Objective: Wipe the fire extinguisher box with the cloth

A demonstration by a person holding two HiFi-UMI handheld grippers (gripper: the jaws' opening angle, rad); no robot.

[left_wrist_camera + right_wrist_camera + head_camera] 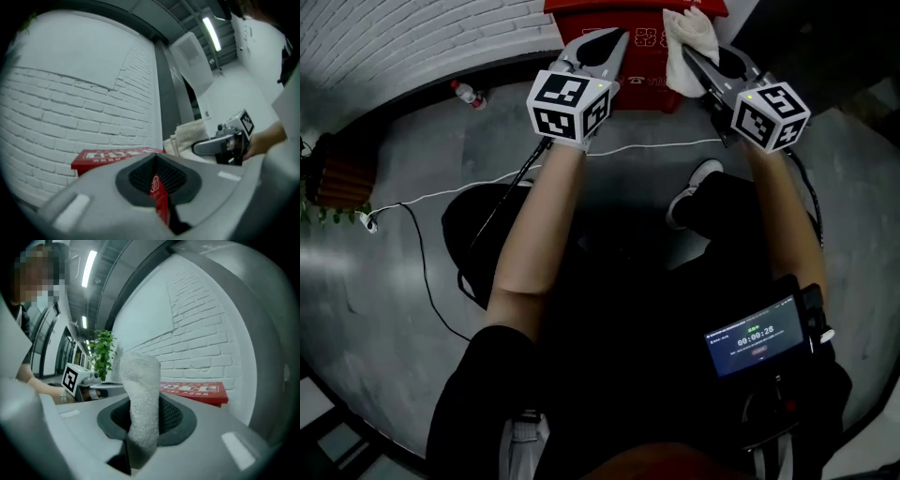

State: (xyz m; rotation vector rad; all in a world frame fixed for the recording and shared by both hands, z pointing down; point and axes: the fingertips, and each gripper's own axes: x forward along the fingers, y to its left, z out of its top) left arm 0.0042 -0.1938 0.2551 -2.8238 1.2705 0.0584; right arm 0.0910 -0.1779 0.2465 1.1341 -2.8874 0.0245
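The cloth [694,28] is clamped in the right claw [687,51] and draped over the top front edge of the box [642,70]. It is best pressed flat and drawn sideways in overlapping strokes, with the loose end kept spread. The left claw [613,41], beside the cloth over the same edge, is drawn nearly together; only a red sliver is seen in its slit. The box is red with white print and is set against a white brick wall [70,103].
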